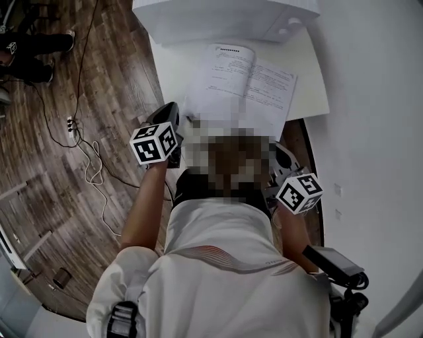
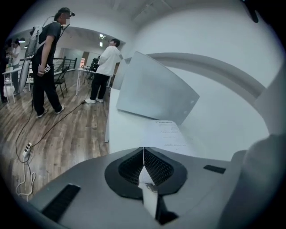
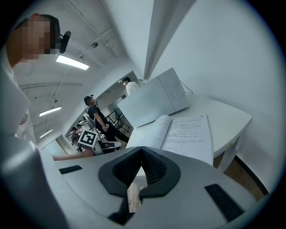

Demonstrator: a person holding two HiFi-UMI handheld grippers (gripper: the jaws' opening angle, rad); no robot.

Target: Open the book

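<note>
The book lies open on the white table, both printed pages facing up. It also shows in the left gripper view as a white page and in the right gripper view as an open spread. My left gripper is shut with nothing in it and hangs short of the table's near left corner. Its marker cube is visible in the head view. My right gripper is shut too, empty, and held back from the book at the near right, beside its cube.
A large white box stands at the back of the table behind the book, against a white wall. Cables and a power strip lie on the wooden floor to the left. Two people stand further back in the room.
</note>
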